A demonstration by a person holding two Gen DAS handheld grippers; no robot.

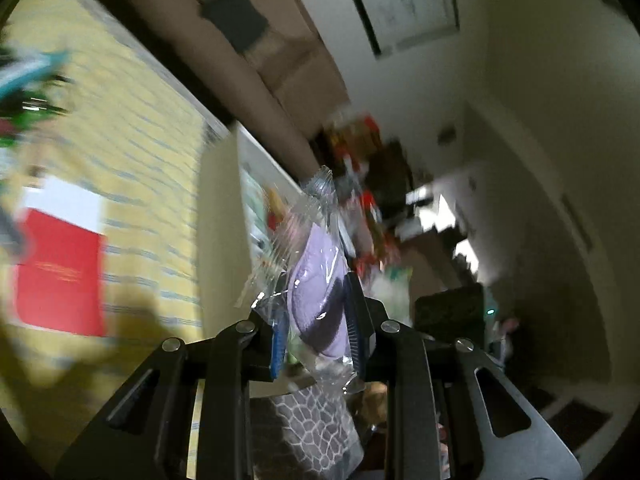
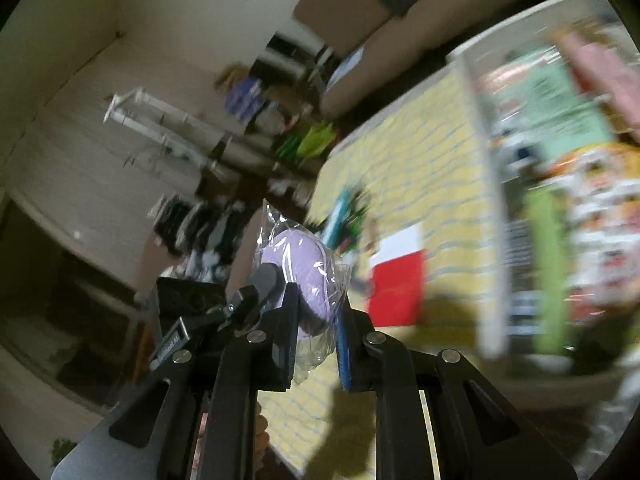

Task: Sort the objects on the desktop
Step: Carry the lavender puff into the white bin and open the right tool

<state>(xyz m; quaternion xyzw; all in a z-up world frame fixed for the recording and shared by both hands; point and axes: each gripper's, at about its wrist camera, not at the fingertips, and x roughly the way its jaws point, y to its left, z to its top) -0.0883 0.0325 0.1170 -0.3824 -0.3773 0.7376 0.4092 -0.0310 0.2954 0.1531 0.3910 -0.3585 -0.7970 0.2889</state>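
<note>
My left claw (image 1: 318, 332) is pinching a purple pad sealed in a clear wrapper (image 1: 316, 280); the blue finger pads (image 1: 279, 344) press it from both sides, and the wrapper's crimped top sticks up past the fingertips. In the right wrist view my right claw (image 2: 318, 332) is clamped on a purple pad in its own clear wrapper (image 2: 298, 276), held above the tabletop (image 2: 432, 160) with its yellow cloth lined in blue. A red card (image 2: 398, 292) with a white sheet (image 2: 400, 246) behind it lies flat on that cloth, and in the left view I make out a faint gold line on the red card (image 1: 60, 268), too blurred to read. A white bin (image 2: 484, 240) stands beside the card, crammed with colourful packets whose printing is smeared past reading.
</note>
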